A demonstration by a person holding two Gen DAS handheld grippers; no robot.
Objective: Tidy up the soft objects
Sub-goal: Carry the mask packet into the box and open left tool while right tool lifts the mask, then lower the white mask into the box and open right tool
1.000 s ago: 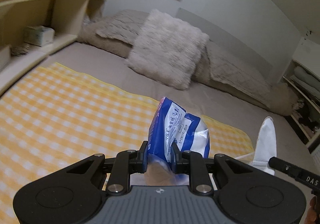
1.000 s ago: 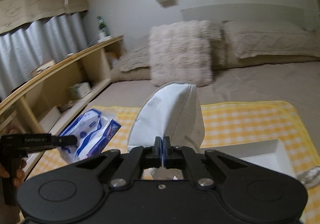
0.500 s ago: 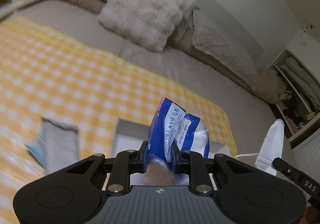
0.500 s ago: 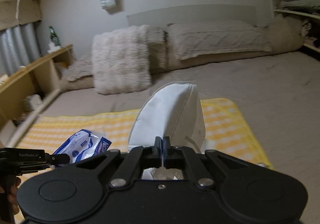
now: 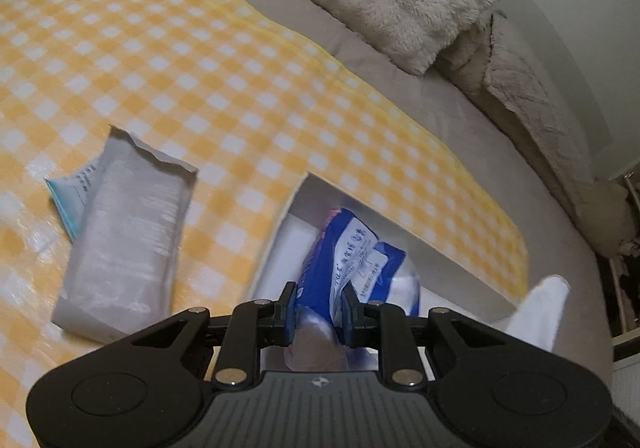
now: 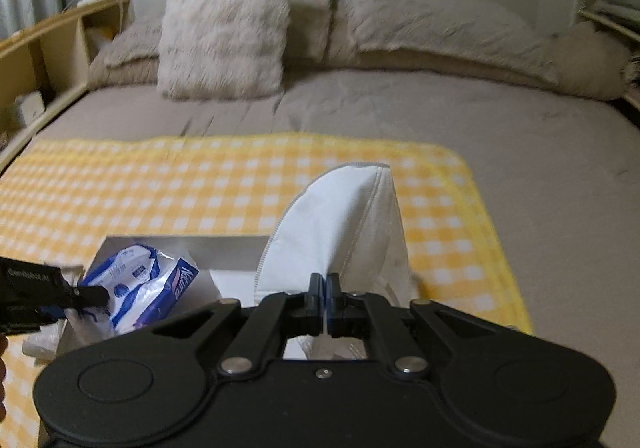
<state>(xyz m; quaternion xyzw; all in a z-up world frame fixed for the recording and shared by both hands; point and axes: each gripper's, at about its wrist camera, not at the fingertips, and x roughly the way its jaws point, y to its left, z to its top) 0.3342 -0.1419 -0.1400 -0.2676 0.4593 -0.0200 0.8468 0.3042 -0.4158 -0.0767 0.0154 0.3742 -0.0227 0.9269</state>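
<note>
My left gripper (image 5: 319,294) is shut on a blue and white tissue pack (image 5: 352,252) and holds it over a white tray (image 5: 294,216) on the yellow checked cloth. The same pack (image 6: 140,288) and the left gripper's finger (image 6: 90,294) show at the left of the right wrist view, above the tray (image 6: 180,244). My right gripper (image 6: 325,284) is shut on the edge of a folded white face mask (image 6: 348,220), which stands up above the tray's right part. The mask's tip (image 5: 540,308) shows at the right of the left wrist view.
A grey foil packet (image 5: 128,236) lies on the yellow checked cloth (image 5: 180,68) left of the tray, over a pale blue-edged packet (image 5: 72,192). A fluffy cushion (image 6: 224,28) and pillows (image 6: 432,20) line the bed's head. Wooden shelves (image 6: 52,36) run along the left.
Both grippers have come down and tipped toward the bed with their loads. The tray and the grey packet have come into the left wrist view, and the pack now hangs over the tray.
</note>
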